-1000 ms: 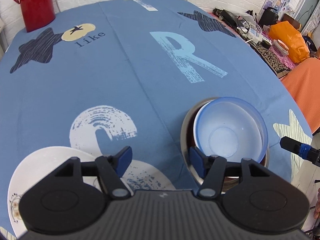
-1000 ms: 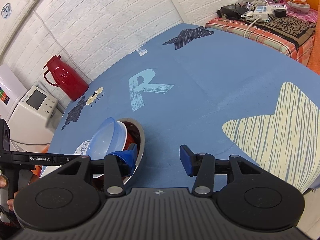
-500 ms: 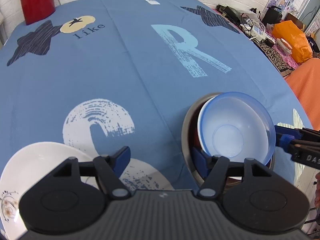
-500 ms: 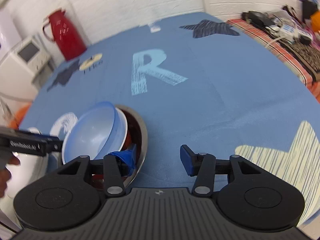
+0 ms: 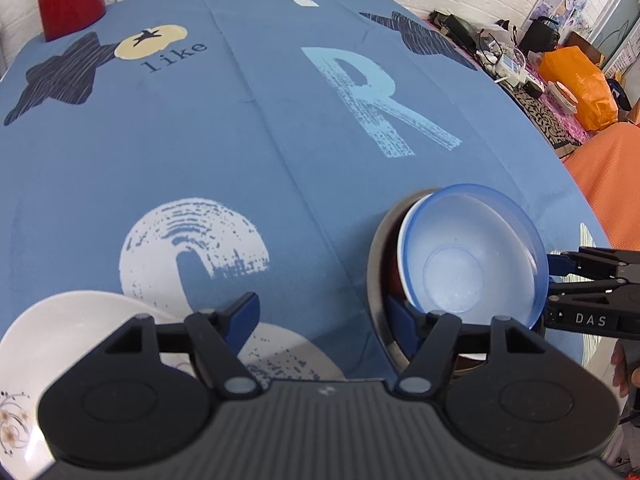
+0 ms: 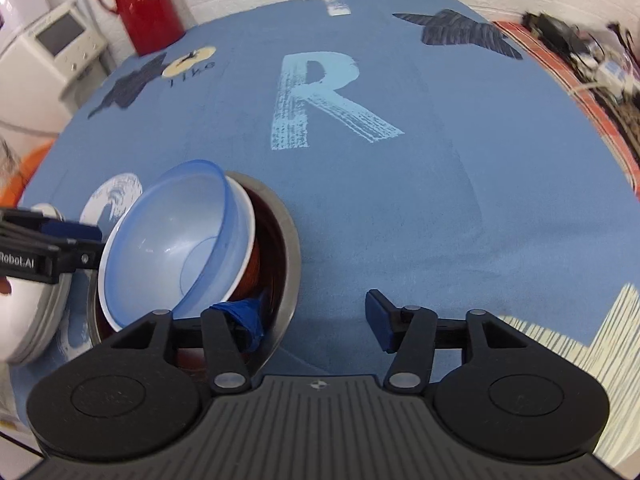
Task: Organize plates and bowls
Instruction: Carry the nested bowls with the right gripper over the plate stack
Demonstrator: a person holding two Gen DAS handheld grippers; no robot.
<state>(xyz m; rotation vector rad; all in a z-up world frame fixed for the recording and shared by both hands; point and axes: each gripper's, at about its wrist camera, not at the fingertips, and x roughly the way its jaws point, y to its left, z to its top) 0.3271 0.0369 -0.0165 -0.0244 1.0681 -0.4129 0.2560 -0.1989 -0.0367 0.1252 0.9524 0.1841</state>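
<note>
Bowls mostly nested: blue bowl point(image 5: 472, 256) tilted in a red-lined one, inside the steel bowl point(image 6: 290, 240), lower right of left view. White plate point(image 5: 60, 344) lower left, still apart. Left gripper point(image 5: 324, 320) and right gripper point(image 6: 316, 316) both spread, holding nothing. Only right view shows the white appliance point(image 6: 56, 48).

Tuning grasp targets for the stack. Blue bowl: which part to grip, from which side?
Grip the blue bowl by its thin rim, one pad inside, one outside. It sits tilted in the nested bowls, its raised edge toward the right gripper, leaning away from the steel bowl. Probably best taken there from the right; the wall is too wide to span. Both sets of fingers are open.
</note>
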